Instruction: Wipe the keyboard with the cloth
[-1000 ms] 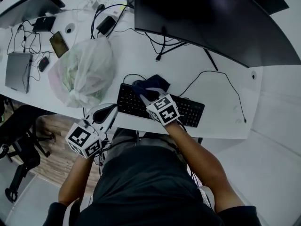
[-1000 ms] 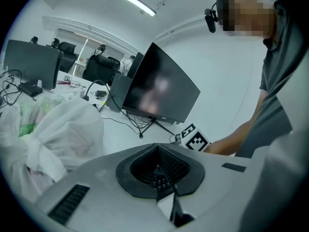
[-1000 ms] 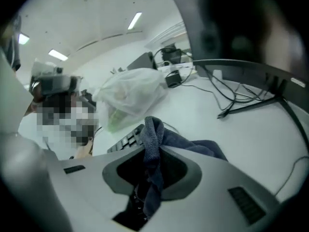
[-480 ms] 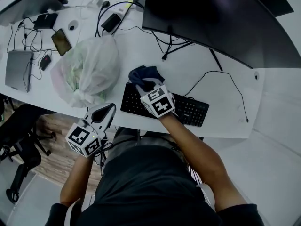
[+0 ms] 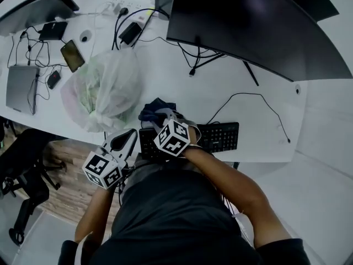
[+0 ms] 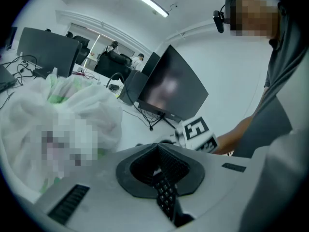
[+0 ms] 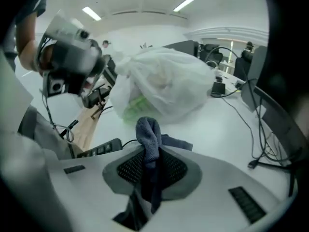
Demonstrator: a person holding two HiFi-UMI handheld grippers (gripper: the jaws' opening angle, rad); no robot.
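**Cloth pinched at the keyboard's left end**

My left gripper [image 5: 128, 138] hangs at the near edge of the desk [image 5: 259, 126], just below the plastic bag [image 5: 102, 87]. Its jaws are closed on nothing, and I judge it is parked clear of the work. My right gripper [image 5: 164, 117] is clamped on the dark blue cloth [image 5: 151, 108], which bunches past the tips so that fabric meets the keys. It sits over the left end of the black keyboard [image 5: 220, 137].

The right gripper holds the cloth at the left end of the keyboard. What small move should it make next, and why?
Probably sweep the cloth rightward along the keys. The right gripper is clamped on it near the left end of the keyboard, while the keys to the right lie uncovered.
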